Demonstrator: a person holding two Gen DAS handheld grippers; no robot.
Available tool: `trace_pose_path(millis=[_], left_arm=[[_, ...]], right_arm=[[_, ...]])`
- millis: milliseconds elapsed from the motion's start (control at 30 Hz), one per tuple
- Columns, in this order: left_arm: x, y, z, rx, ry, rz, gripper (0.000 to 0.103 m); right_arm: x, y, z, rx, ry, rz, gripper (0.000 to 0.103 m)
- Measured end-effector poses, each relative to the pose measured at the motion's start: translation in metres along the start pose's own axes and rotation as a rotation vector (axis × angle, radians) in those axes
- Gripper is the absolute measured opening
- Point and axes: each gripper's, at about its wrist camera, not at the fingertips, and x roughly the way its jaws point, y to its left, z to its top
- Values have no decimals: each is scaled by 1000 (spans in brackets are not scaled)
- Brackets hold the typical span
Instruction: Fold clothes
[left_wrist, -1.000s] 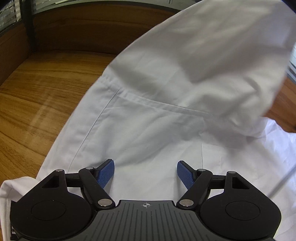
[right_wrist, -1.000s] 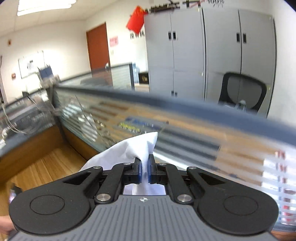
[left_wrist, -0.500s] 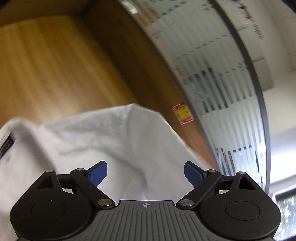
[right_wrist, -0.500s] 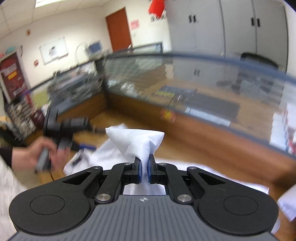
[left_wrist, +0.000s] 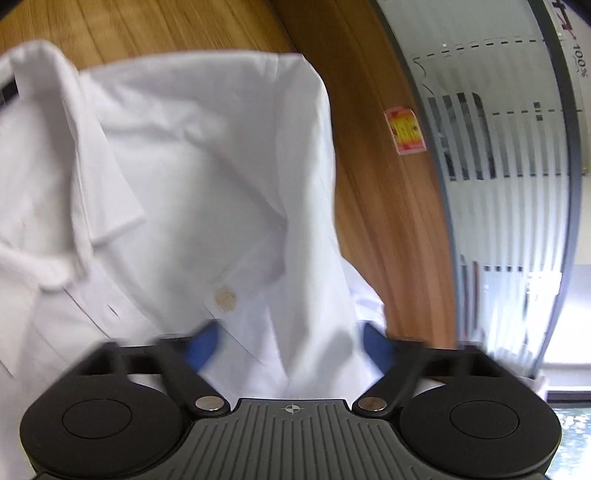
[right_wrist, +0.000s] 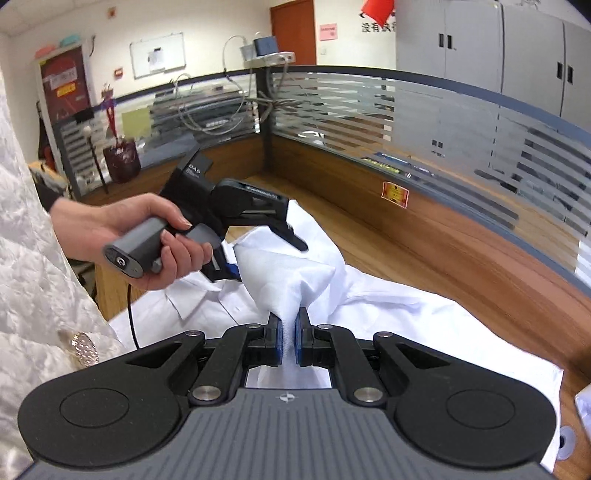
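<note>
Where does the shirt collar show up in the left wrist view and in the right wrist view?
Left wrist: the collar fills the upper left of the white shirt.
Right wrist: the collar is left of centre, just below the hand.
Shared landmark: the red-and-yellow sticker on the wooden partition.

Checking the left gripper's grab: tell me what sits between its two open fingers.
In the left wrist view, white shirt fabric with a button lies between the open left gripper fingers; nothing else.

"100%" stands on the glass partition (left_wrist: 517, 155); "DAS" marks the left hand-held gripper (right_wrist: 258, 254).
</note>
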Motion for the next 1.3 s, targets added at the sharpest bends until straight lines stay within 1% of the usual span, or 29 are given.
trace_pose_path(millis=[33,67,100,133,167,200,233,267,333,433,567,667,700,733,767,933,1000,1067,1100,1200,1233,1300], left_arm=[[-1,-1,-2,16,1,-11,31],[-2,-2,-4,31,1,-21,22],[-5,-5,-3,62,-11,-8,14],[-8,-7,-2,94,-23,5,13],[-11,-10,-2,125,-36,18,13],[-13,-9,1,122,-36,23,9],[-15,-8,4,119,-36,28,9],[-18,-6,4,116,-42,39,9],[-24,-3,6,111,-54,62,9],[-28,4,4,94,-57,75,9],[-25,7,0,98,-50,97,8],[-11,4,3,96,-27,97,10],[-9,3,3,98,-19,95,11],[-7,2,2,102,-13,86,16],[-5,2,1,106,-8,76,18],[7,-2,-5,116,33,41,18],[13,-6,-6,139,43,54,18],[19,-9,-7,150,54,66,21],[22,-9,-8,150,63,71,24],[31,-9,-8,141,82,86,28],[34,-8,-8,134,85,91,31],[40,-9,-7,120,84,96,35]], right_arm=[[6,-1,0,-8,13,2,9],[8,-3,1,-5,33,13,12],[9,-7,-1,3,50,18,14],[9,-13,-2,16,62,14,20],[8,-19,-5,37,72,19,23],[7,-28,-9,69,81,21,25],[6,-37,-13,101,89,23,28],[4,-50,-17,130,89,3,31],[-2,-76,-26,189,87,-36,33],[-4,-120,-39,221,114,-163,33],[6,-180,-54,189,179,-309,33],[21,-221,-60,135,237,-354,33],[27,-233,-62,116,255,-362,33],[32,-246,-64,96,272,-370,33],[38,-259,-66,76,290,-378,33],[74,-320,-74,-18,371,-383,33],[88,-338,-77,-77,418,-368,33],[102,-354,-78,-112,476,-324,33],[109,-362,-79,-130,505,-301,33],[120,-374,-78,-144,539,-267,33],[124,-379,-78,-148,550,-256,33],[132,-387,-78,-157,572,-233,35]])
